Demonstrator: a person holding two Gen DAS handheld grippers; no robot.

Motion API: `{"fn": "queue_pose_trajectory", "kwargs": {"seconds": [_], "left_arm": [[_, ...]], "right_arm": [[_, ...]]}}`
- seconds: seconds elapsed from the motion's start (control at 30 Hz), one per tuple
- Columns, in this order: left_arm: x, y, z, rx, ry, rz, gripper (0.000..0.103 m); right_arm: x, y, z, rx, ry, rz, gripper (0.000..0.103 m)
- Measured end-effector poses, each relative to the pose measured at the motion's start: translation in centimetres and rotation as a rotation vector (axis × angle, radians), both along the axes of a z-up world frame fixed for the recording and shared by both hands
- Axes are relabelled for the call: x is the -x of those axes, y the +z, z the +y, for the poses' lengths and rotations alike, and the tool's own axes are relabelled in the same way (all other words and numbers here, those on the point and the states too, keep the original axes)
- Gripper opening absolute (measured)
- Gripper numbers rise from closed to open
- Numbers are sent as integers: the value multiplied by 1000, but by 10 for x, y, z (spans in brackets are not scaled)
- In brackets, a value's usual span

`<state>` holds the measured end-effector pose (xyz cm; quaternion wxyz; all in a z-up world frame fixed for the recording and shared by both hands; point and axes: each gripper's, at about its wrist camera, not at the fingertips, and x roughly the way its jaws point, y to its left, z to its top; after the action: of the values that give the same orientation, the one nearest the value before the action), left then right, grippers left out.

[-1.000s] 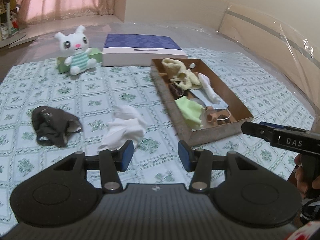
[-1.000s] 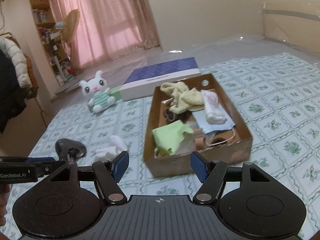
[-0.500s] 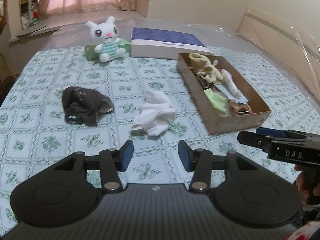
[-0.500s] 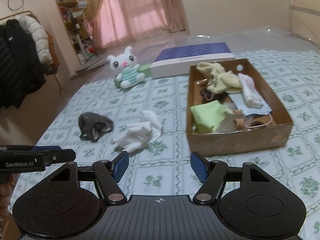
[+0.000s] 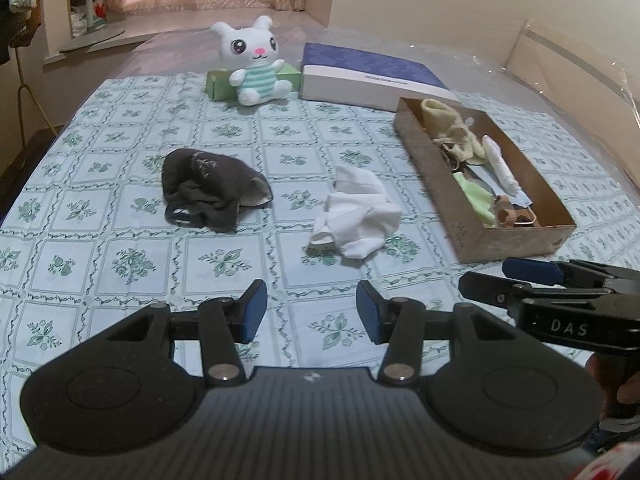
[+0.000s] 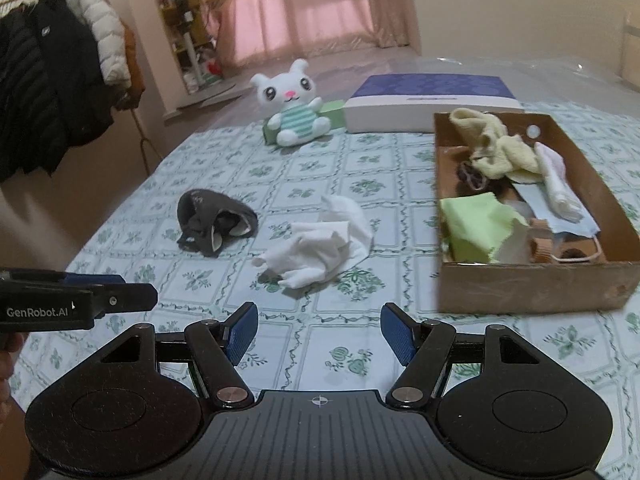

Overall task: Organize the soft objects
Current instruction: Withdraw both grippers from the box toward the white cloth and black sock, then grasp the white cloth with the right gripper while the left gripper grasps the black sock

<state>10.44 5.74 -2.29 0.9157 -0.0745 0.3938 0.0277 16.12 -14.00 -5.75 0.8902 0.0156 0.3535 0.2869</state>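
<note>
With both grippers hovering over the floral sheet (image 5: 120,208), nothing is gripped: left gripper (image 5: 307,312) jaws apart and empty, right gripper (image 6: 319,333) jaws apart and empty, wider gap. Left to right on the sheet: dark cloth (image 6: 214,222) crumpled, white cloth (image 6: 320,242) crumpled just beside it, not touching, then cardboard box (image 6: 532,286) well apart on the right. Box already holds a yellow towel (image 6: 496,146), green cloth (image 6: 474,226), a blue mask (image 6: 564,220) and a few small items. At the far edge, plush bunny (image 6: 296,106) leans on a green box (image 6: 334,118), with 1 purple-topped flat box (image 6: 432,98) right of it.
</note>
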Motion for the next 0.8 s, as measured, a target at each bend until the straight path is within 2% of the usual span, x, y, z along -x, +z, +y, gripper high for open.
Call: {"fn": "queue_pose_trajectory", "kwargs": {"seconds": [0.6,0.8], "left_arm": [[-32,-25,33,-12,60,23,46],[-45,-35,44,-10,76,34,46]], "right_arm": [[-50,-41,70,271,212,-203,68],[-67,-59,96,386,244,-228,68]]}}
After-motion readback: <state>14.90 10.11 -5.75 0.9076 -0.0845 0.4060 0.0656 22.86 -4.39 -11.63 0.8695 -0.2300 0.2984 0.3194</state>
